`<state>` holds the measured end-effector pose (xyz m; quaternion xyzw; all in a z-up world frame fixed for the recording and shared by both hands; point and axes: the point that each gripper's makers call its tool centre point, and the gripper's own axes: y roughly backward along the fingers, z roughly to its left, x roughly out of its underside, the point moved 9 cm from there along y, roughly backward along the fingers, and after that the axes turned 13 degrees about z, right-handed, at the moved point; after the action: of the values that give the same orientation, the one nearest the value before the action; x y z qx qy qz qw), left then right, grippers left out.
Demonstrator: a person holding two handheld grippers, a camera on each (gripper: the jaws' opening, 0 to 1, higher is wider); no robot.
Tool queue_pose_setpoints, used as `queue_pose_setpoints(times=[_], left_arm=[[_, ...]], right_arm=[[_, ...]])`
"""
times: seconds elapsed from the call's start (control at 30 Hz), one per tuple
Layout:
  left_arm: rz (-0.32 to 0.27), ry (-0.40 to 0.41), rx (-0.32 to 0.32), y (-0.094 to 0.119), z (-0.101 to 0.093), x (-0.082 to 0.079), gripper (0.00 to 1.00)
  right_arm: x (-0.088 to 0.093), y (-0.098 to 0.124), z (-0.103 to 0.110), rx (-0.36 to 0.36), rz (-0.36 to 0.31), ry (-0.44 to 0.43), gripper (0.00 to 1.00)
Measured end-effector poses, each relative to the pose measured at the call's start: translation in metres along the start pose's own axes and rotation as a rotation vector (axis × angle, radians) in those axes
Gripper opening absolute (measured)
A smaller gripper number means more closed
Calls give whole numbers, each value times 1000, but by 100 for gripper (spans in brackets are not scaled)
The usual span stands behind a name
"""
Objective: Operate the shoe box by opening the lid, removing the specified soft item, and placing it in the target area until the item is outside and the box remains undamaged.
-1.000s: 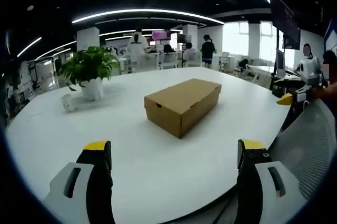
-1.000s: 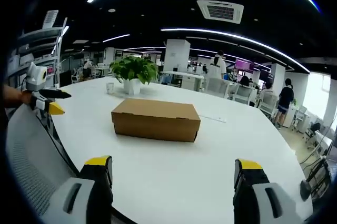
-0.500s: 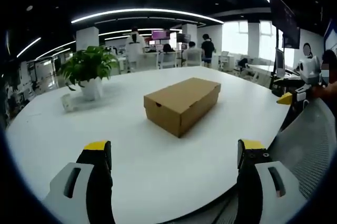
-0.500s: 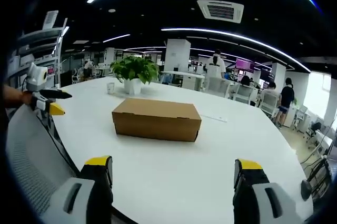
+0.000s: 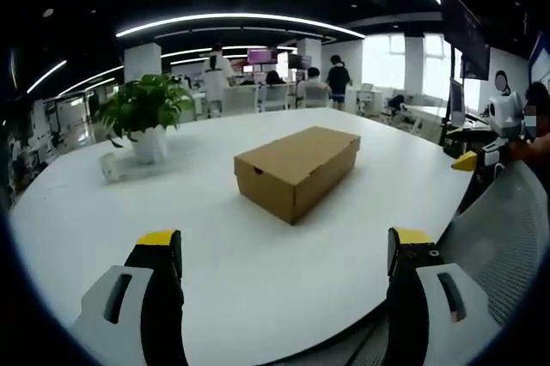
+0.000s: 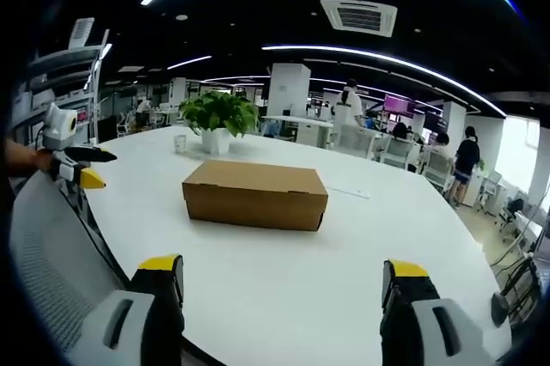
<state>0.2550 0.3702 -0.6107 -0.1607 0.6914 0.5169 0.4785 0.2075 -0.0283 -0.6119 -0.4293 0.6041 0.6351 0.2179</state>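
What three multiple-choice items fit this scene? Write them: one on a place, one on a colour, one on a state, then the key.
1. Where does the potted green plant in a white pot stand relative to the closed brown cardboard shoe box, in the left gripper view?
A. on top of it
B. to its left, apart from it
C. inside it

2. What colour are the tips of the left gripper jaws?
A. yellow
B. red
C. blue

3. What state is the box lid in?
A. removed
B. propped half open
C. shut

Key: B, the plant stands apart on the round white table; A, yellow caps top both jaws; C, the lid lies flat on the box, and the right gripper stands open short of it.
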Motion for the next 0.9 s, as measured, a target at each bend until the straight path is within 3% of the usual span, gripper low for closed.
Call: queue_pose_setpoints(times=[0.9], left_arm=[[9,2,11,-1,-1,-2,99]], right_arm=[[-1,0,0,-9,3,-3,99]])
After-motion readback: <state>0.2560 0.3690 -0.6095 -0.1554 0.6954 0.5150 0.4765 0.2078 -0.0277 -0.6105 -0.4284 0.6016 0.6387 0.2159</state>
